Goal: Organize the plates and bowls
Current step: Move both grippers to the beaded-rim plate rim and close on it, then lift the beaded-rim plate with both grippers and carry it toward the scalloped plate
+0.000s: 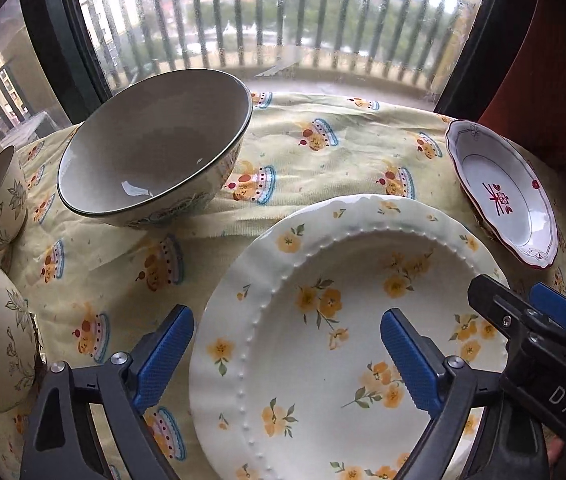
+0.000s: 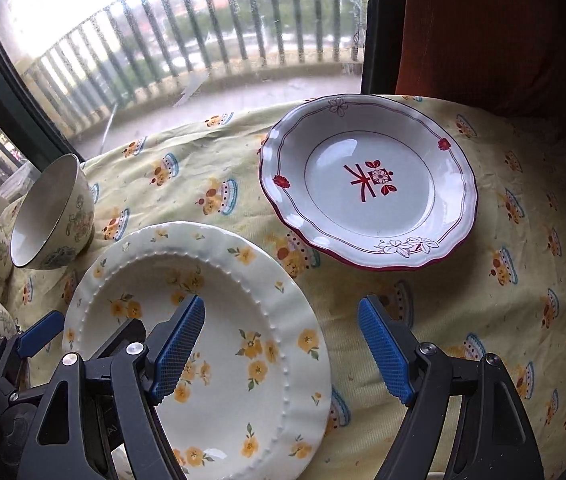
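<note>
Plate with yellow flowers [image 1: 323, 340], cream glazed, beaded inner ring and scalloped rim, lies flat on the cake-print tablecloth [image 1: 303, 148] under my two grippers. My left gripper [image 1: 287, 360] stands spread over its left rim; my right gripper [image 2: 281, 350] is spread over its right edge, neither pinching anything. Red-trimmed plate [image 2: 367, 184] lies beyond, wavy-edged; large bowl [image 1: 155, 148] smooth, dark-rimmed.
</note>
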Available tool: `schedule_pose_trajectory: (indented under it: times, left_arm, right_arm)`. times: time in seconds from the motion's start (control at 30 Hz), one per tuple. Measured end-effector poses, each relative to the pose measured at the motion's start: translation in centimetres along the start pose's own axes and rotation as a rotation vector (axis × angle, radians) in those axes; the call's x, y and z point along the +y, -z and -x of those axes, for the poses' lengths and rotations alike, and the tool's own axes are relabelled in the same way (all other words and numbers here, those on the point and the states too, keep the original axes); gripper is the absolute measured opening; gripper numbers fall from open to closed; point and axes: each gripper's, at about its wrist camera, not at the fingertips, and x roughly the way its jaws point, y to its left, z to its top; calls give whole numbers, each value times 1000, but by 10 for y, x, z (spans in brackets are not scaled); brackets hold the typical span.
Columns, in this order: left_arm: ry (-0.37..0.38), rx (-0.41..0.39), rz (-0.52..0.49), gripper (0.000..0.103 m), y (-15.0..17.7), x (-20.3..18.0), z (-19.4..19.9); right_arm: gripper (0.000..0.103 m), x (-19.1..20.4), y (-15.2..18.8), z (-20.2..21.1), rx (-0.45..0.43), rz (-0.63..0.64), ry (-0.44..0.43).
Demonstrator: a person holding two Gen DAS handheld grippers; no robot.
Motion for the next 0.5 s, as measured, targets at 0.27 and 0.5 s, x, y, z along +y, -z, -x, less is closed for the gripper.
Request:
schedule_pose_trajectory:
  times: [0.27,0.5]
  left_arm:
    - [-13,16,-9,90,8,-1,-9]
    - [-5,23,-38,90,11,-3,-9]
  right_arm:
    - [73,-2,7,-27,76,-22,-43]
    - [68,3,11,-23,77,-25,-15]
